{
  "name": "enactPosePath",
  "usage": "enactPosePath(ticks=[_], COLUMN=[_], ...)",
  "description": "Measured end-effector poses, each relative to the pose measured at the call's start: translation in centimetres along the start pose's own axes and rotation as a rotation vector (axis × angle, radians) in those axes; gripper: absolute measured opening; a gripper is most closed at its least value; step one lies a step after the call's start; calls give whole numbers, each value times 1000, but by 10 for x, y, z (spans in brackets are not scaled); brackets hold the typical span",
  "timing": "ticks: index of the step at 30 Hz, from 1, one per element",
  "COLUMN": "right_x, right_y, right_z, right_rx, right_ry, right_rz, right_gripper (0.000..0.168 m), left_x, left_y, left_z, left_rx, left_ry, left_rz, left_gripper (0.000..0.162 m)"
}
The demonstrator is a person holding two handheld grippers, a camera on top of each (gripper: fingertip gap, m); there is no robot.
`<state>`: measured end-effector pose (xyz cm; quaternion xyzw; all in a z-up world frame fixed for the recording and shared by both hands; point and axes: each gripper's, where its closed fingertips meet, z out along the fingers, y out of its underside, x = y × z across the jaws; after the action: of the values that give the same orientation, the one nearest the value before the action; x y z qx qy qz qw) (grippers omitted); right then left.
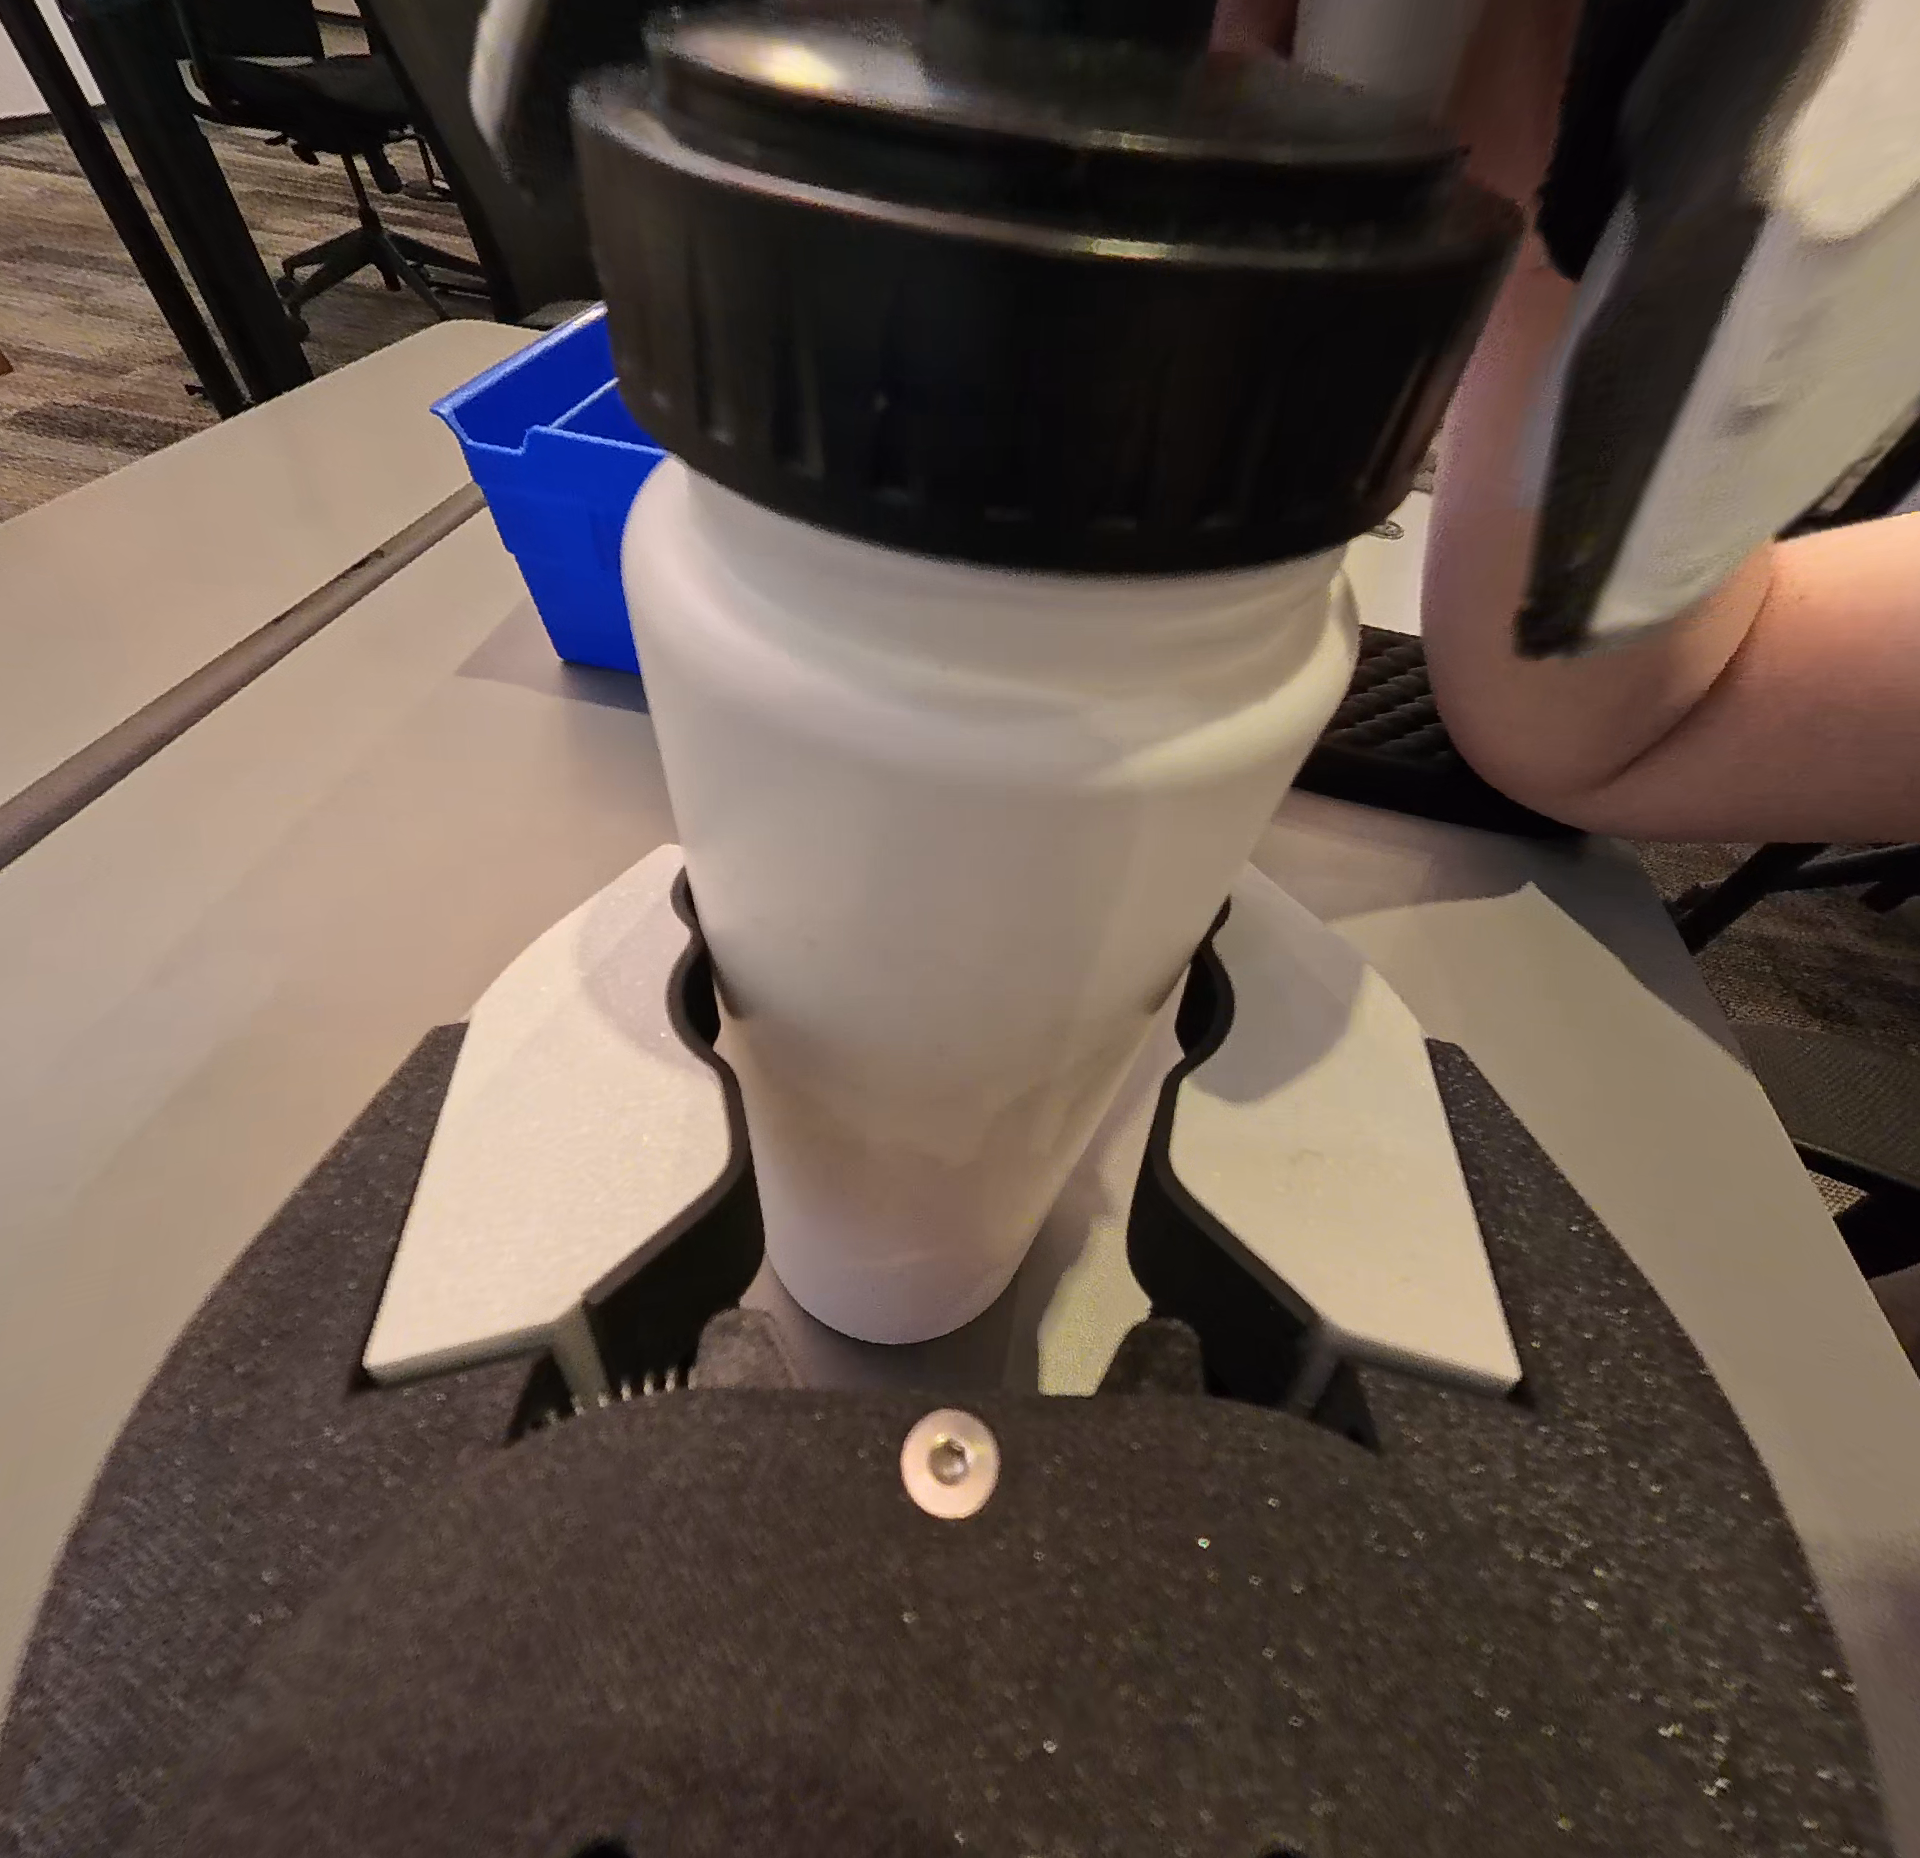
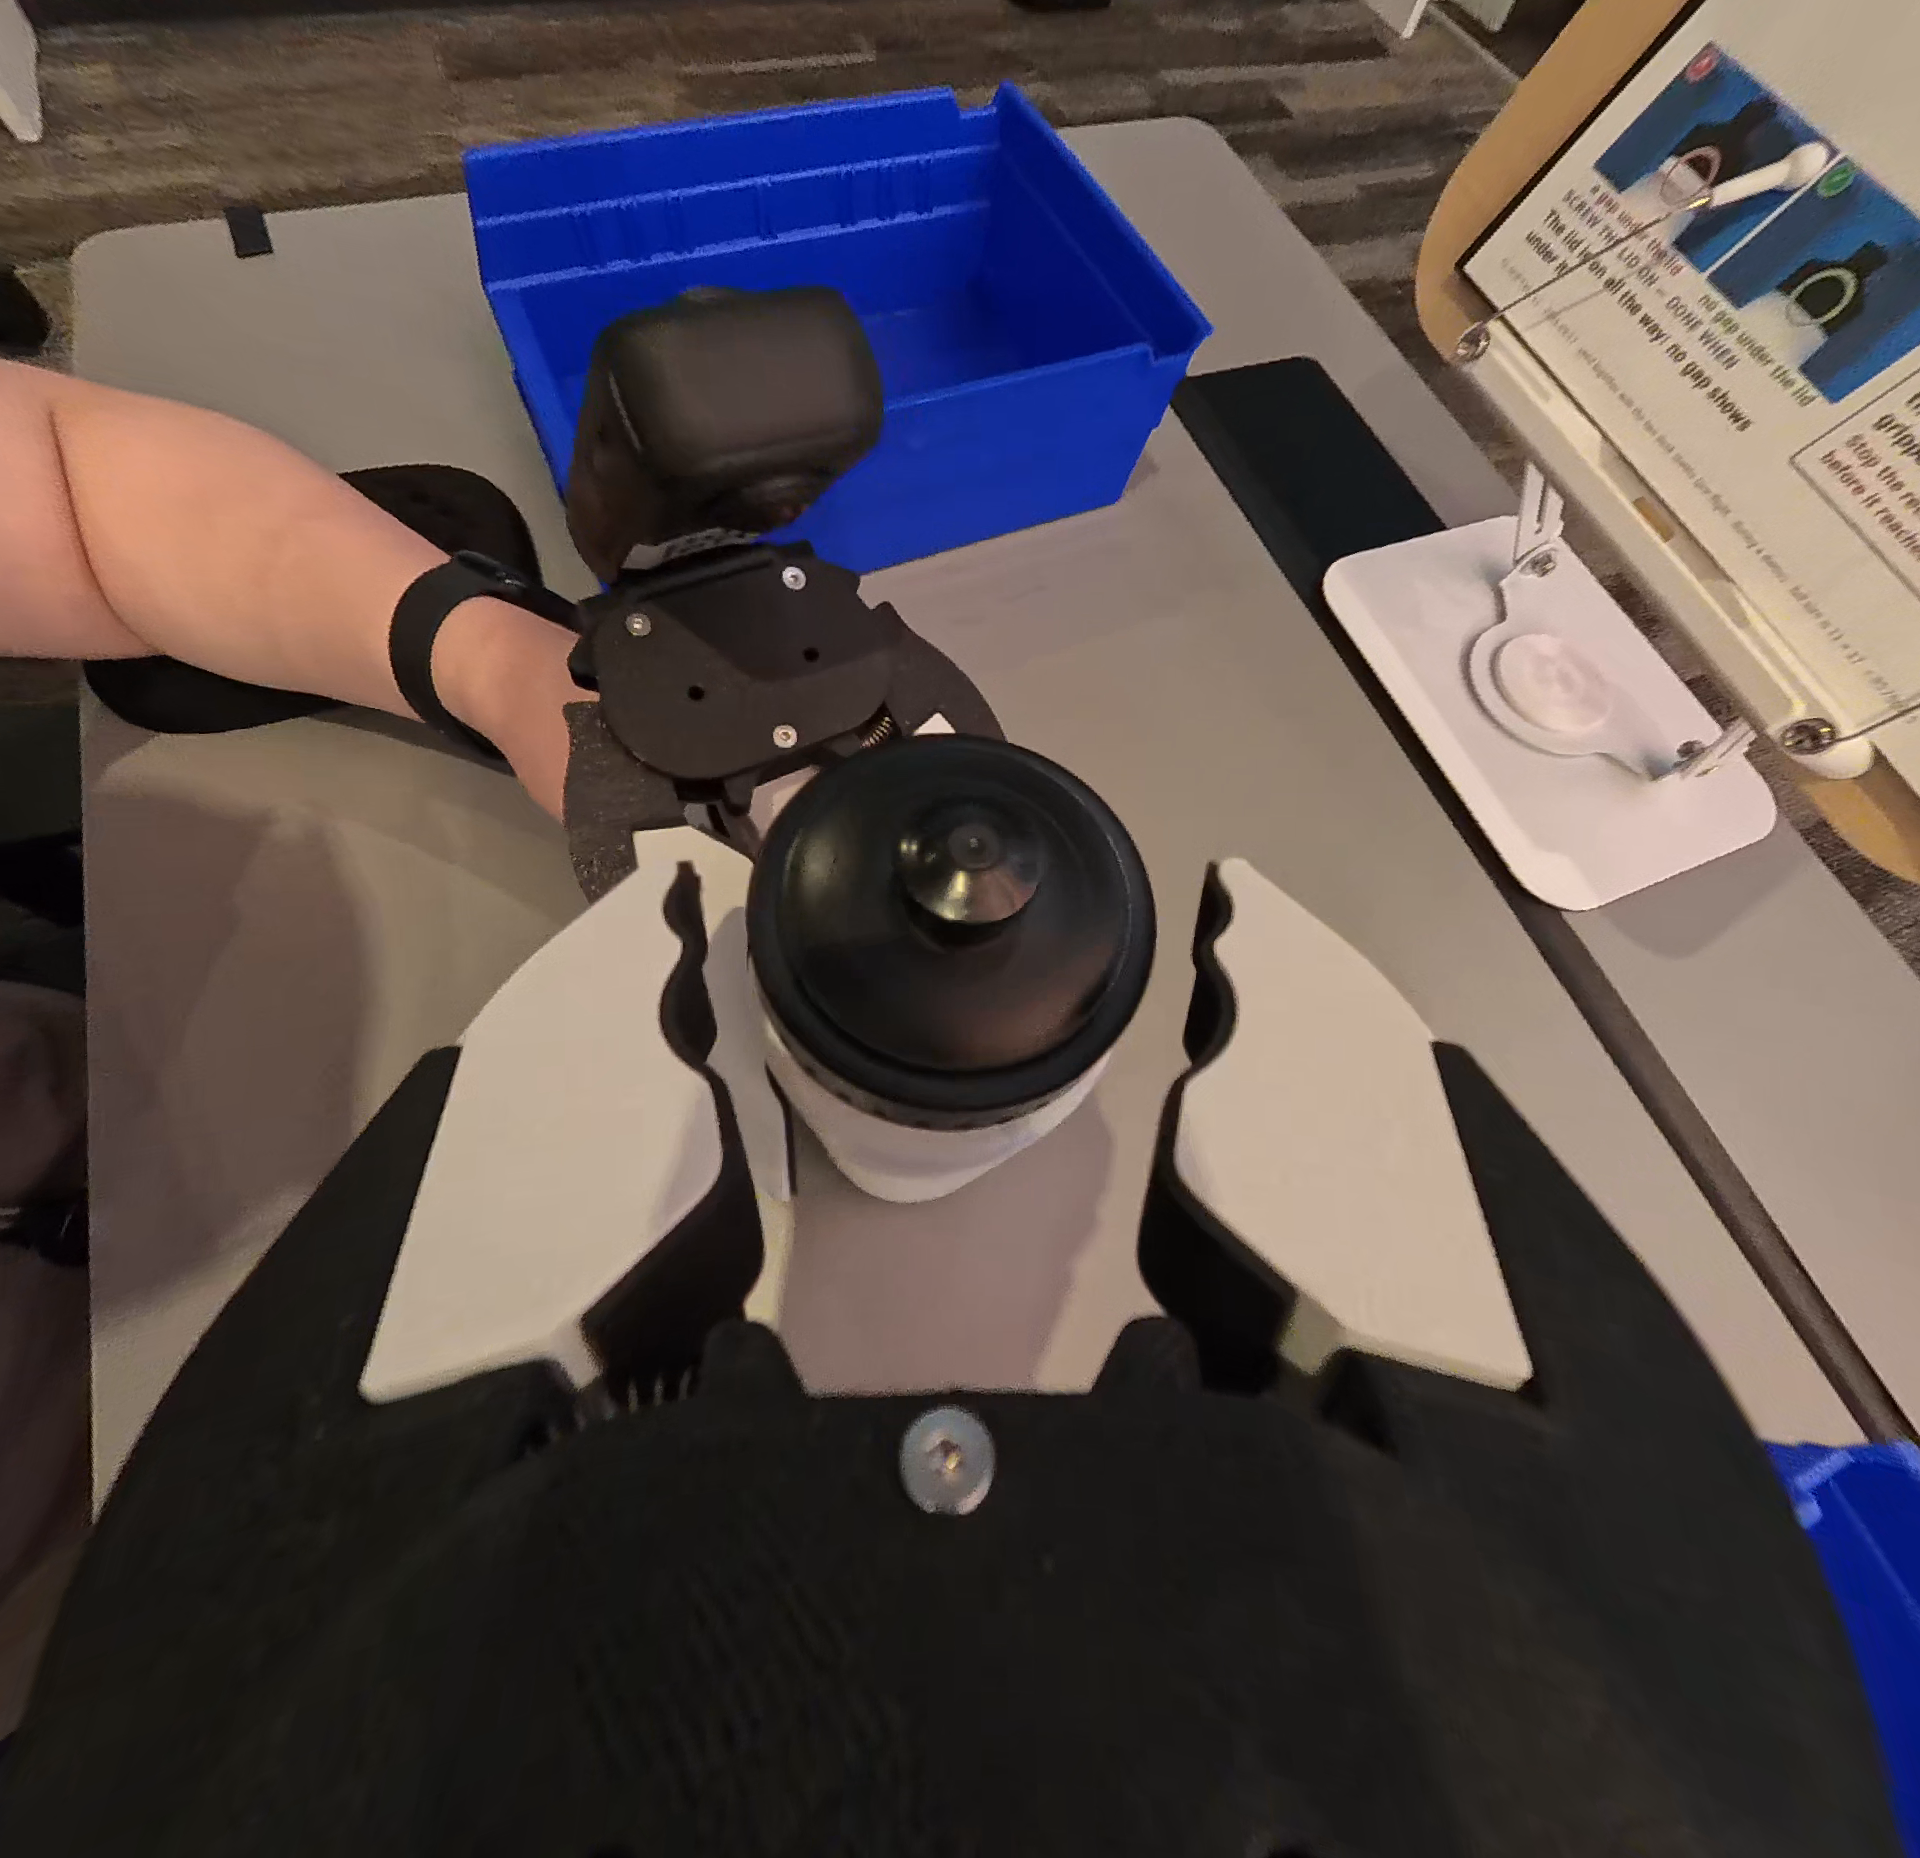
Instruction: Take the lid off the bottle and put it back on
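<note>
Left wrist view: translucent white plastic bottle (image 1: pixel 977 873) upright at centre frame, base on the grey tabletop (image 1: pixel 312 925). Left gripper (image 1: pixel 961 987) with white, black-edged fingers (image 1: pixel 582 1112) pinching the bottle's lower body from both sides. Ribbed black screw lid (image 1: pixel 1029 354) seated on the bottle neck, filling the upper centre. Blurred white and black parts of the right gripper at upper left and upper right, flanking the lid; forearm at right edge. Open-topped blue plastic bin (image 1: pixel 551 520) at left-centre behind the bottle. Right wrist view: same lid (image 2: pixel 951 909) seen from above, black spout nub at its middle, white bottle (image 2: pixel 914 1133) just visible beneath. Right gripper (image 2: pixel 951 935) fingers (image 2: pixel 582 1112) spread wide to either side of the lid; gap visible on both sides, no contact. Left gripper (image 2: pixel 748 800) at centre left, black body with camera on top, held by a hand (image 2: pixel 520 707) wearing a black wrist band. Blue bin (image 2: pixel 1039 281) at upper centre. White stand base (image 2: pixel 1455 613) and a printed instruction sheet (image 2: pixel 1714 281) at upper right.
</note>
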<state>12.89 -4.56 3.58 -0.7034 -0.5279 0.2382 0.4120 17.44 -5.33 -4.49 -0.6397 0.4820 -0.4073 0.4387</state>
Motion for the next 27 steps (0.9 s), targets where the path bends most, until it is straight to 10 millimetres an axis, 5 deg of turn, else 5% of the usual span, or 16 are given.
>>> enactPosePath(ticks=[2,12,20,27], right_x=[-2,-21,-6,-3], right_y=[1,2,-3,-1], right_z=[1,-9,-11,-4], right_rx=[-2,162,177,178], right_ry=[-25,-345,-242,-284], right_rz=[-27,-135,-109,-38], right_gripper=[78,78,87,79], left_x=[0,20,-3,-1], left_y=[0,2,0,1], left_z=[0,0,-4,-3], left_rx=[-1,-11,10,-4], left_ry=[1,139,32,31], left_rz=[1,38,-9,11], left_gripper=[88,88,88,88])
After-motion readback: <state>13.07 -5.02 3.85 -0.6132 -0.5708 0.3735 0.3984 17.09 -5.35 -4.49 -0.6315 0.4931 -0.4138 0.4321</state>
